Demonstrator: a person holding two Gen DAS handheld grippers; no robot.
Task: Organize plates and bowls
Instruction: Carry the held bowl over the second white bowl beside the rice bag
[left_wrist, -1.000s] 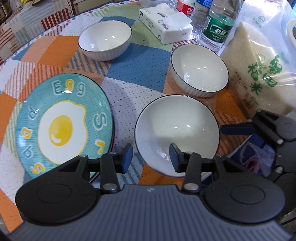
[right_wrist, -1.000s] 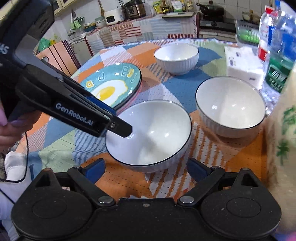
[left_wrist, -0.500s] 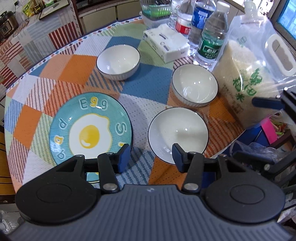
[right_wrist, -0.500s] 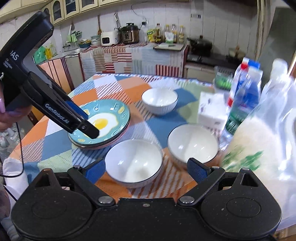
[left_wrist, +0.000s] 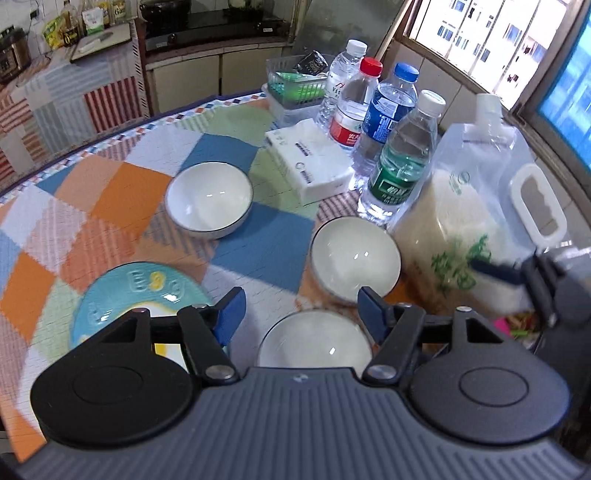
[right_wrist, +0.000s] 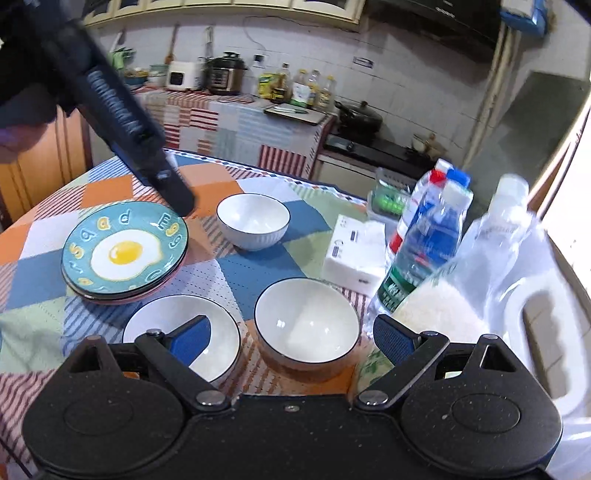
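Three white bowls sit on the patchwork tablecloth: a far bowl, a right bowl and a near bowl. A teal egg plate tops a short stack of plates at the left. My left gripper is open and empty, raised above the near bowl. My right gripper is open and empty, raised above the near and right bowls. The left gripper also shows in the right wrist view, above the plates.
Several water bottles, a tissue pack and a clear bag of rice stand along the table's right side. A green basket sits behind them. Kitchen counters lie beyond the table.
Both grippers have lifted up and back from the near bowl, so more of the table shows. The left gripper has opened wider. The bowls and plates have not moved.
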